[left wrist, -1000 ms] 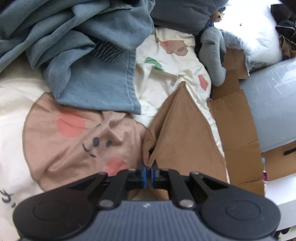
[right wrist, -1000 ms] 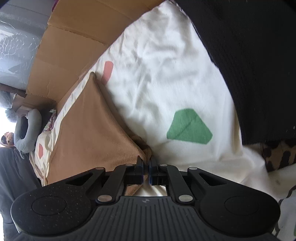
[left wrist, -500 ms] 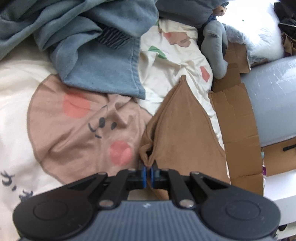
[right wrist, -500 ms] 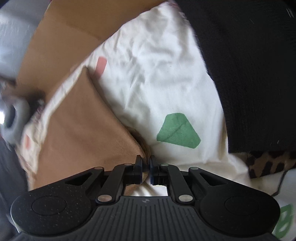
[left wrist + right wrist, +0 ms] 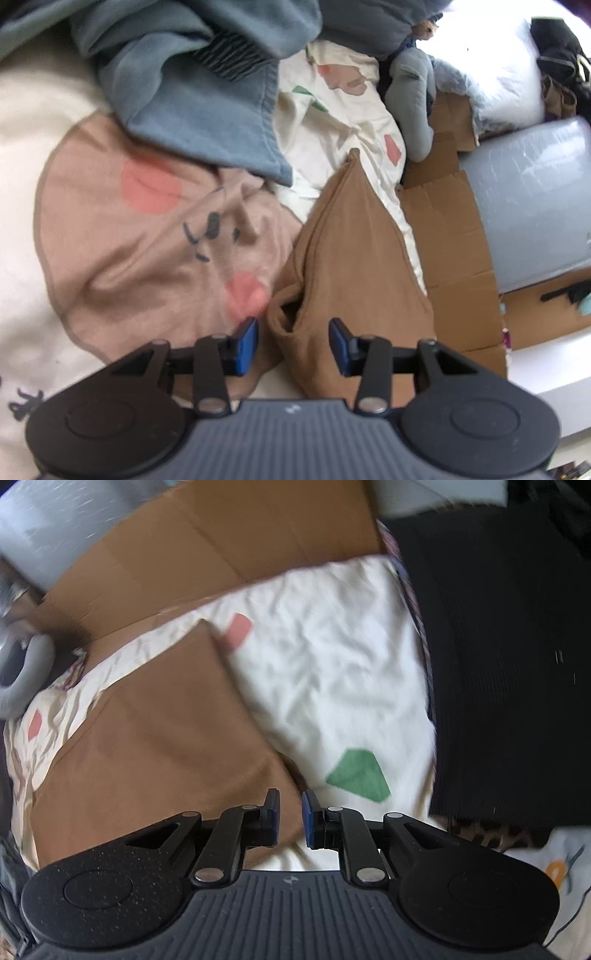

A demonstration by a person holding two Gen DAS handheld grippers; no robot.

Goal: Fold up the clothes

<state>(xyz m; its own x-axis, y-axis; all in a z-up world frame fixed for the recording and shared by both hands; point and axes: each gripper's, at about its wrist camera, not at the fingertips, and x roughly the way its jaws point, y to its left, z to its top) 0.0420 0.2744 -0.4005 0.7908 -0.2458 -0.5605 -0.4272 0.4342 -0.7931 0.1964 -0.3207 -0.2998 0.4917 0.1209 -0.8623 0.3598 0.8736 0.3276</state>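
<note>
A folded brown garment (image 5: 354, 258) lies flat on the cream printed bedsheet (image 5: 332, 122). In the left wrist view its near corner sits between the blue pads of my left gripper (image 5: 293, 334), whose jaws are opening and stand clear of the cloth on both sides. In the right wrist view the same brown garment (image 5: 155, 746) spreads to the left on the bedsheet (image 5: 325, 664). My right gripper (image 5: 290, 806) hovers above its near corner. Its jaws are opening, a narrow gap shows between the pads, and nothing is pinched.
A blue-grey garment (image 5: 192, 103) is heaped at the back left. A black garment (image 5: 509, 664) covers the right, with leopard-print cloth (image 5: 491, 834) under it. Flattened cardboard (image 5: 443, 240), a grey plush toy (image 5: 410, 96) and a grey wrapped bundle (image 5: 535, 203) line the bed's edge.
My left gripper sank a little and its jaws spread, letting go of the brown corner. My right gripper's jaws parted, released its corner, and it rose and rolled, so the view widened.
</note>
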